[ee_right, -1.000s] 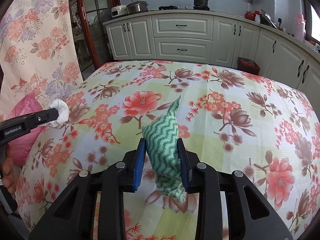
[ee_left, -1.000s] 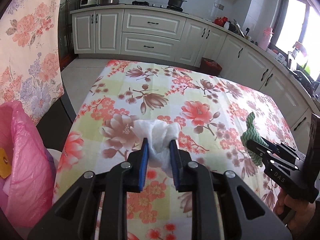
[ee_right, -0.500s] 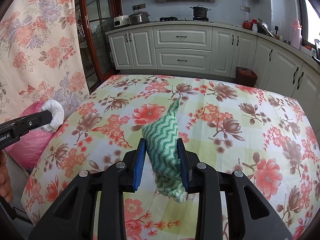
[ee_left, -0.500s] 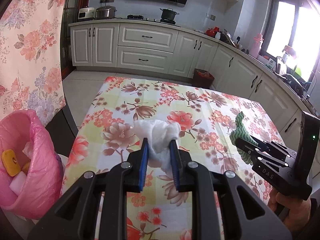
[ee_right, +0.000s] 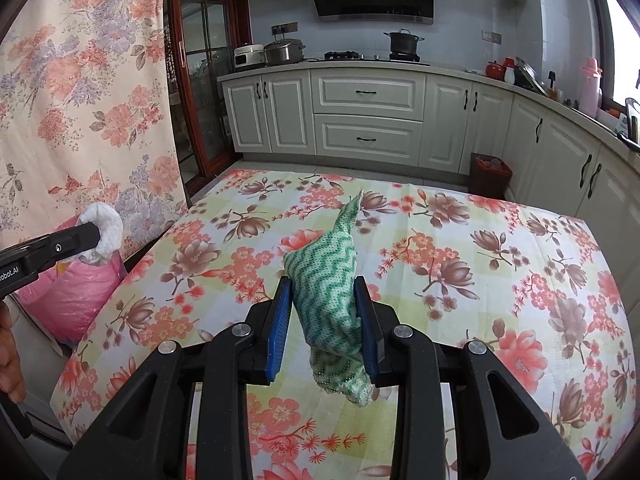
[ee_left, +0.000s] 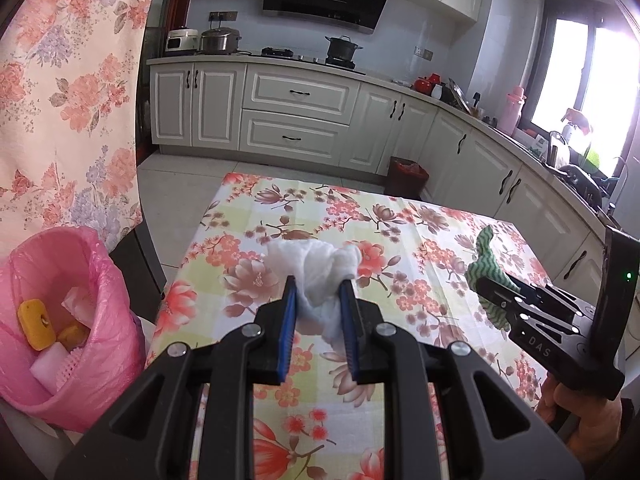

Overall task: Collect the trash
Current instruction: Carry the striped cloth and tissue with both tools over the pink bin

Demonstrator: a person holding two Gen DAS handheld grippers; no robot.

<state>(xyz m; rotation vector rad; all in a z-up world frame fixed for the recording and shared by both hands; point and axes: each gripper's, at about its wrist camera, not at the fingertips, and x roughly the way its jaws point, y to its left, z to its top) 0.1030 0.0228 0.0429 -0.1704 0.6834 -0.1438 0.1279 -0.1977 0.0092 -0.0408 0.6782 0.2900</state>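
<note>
Floral tablecloth (ee_left: pixel 400 236) filled mid-frame; my left gripper (ee_left: pixel 318 284) clamped crumpled white tissue (ee_left: pixel 312 264), my right gripper (ee_right: pixel 323 284) clamped wavy green cloth (ee_right: pixel 326 280), both lifted for the pink-lined bin (ee_left: pixel 100 344) at lower left.

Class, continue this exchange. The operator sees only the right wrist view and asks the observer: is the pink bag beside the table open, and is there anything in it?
Observer: Yes. The pink bag gapes open at the top, and a yellow block lies inside among pale scraps.
Operator: Does the left gripper hold the white tissue on both sides?
Observer: It does. Both blue pads press into the tissue, which bulges out past the fingertips.
</note>
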